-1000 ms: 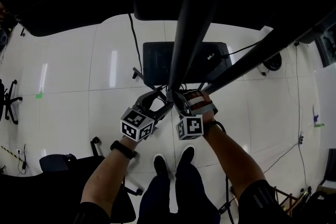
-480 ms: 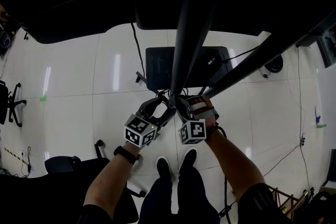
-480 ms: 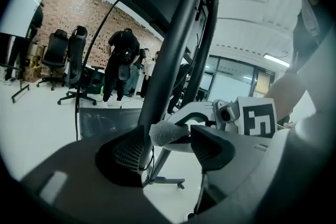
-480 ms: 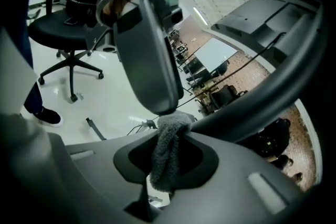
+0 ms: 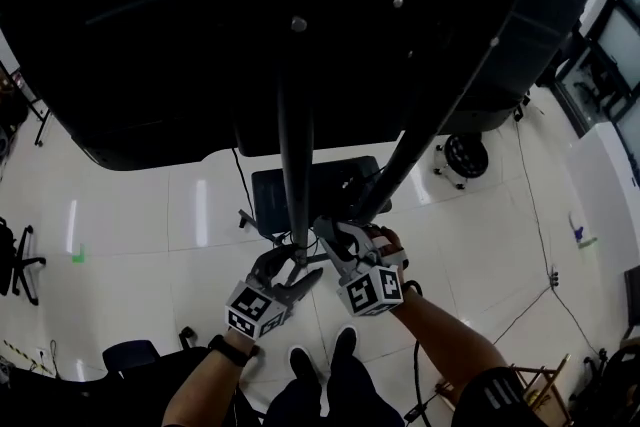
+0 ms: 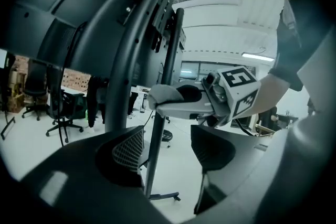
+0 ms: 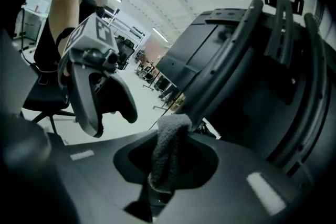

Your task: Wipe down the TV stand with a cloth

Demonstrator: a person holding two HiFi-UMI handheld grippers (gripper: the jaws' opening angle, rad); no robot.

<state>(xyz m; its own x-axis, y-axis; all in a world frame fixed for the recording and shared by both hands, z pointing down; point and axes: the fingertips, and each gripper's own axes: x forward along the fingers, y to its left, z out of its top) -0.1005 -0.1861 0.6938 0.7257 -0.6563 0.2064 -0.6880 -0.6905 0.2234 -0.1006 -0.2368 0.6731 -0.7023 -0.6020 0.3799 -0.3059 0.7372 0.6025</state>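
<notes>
Room: white tiled floor (image 5: 130, 215); dark TV stand (image 5: 293, 165) rises overhead.
Cloth (image 7: 167, 149): grey, pinched upright between the right gripper (image 5: 335, 233) fingers, close by a stand pole.
Left gripper (image 6: 168, 152): fingers spread, thin pole between them, contact unclear.
Handling: judged soft, light, limp; best gripped bunched.

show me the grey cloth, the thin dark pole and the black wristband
grey fuzzy cloth (image 7: 167, 147), right gripper view, its bunched middle
thin dark metal pole (image 6: 155, 149), left gripper view, its lower stretch
black wristband (image 5: 230, 349), head view, band's middle
</notes>
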